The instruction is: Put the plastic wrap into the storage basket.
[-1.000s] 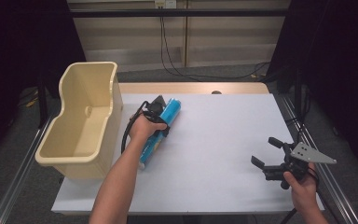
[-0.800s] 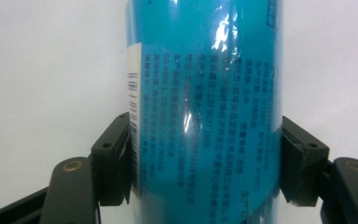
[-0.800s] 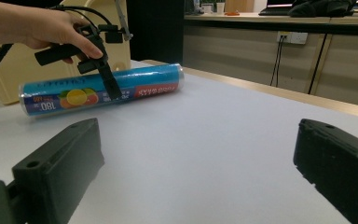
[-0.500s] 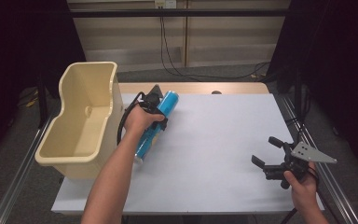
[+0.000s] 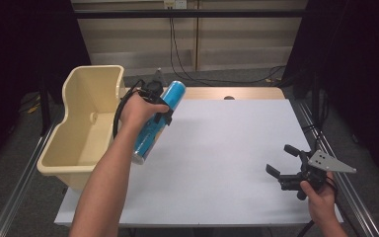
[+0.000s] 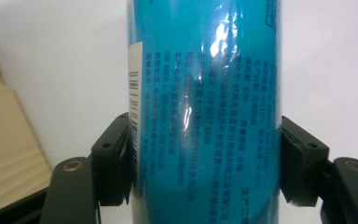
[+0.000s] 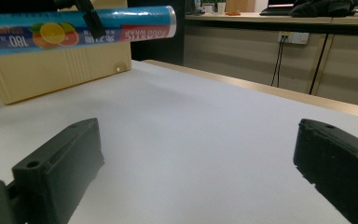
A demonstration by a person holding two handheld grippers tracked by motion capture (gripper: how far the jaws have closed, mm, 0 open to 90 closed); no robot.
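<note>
A long blue tube of food wrap hangs in the air over the table's left side, next to the bin. My left gripper is shut on its middle; in the left gripper view the tube stands between both black pads, which press its sides. From the right gripper view the tube lies level above the bin, fruit label showing. Near the table's right front corner, my right gripper sits low, open, with nothing between its fingers.
A cream plastic bin stands on the left edge of the white table, and in the right gripper view the bin is behind the tube. Cables hang at the back wall.
My left gripper has lifted the blue tube off the table and carried it a little toward the bin. The right gripper has stayed put.
</note>
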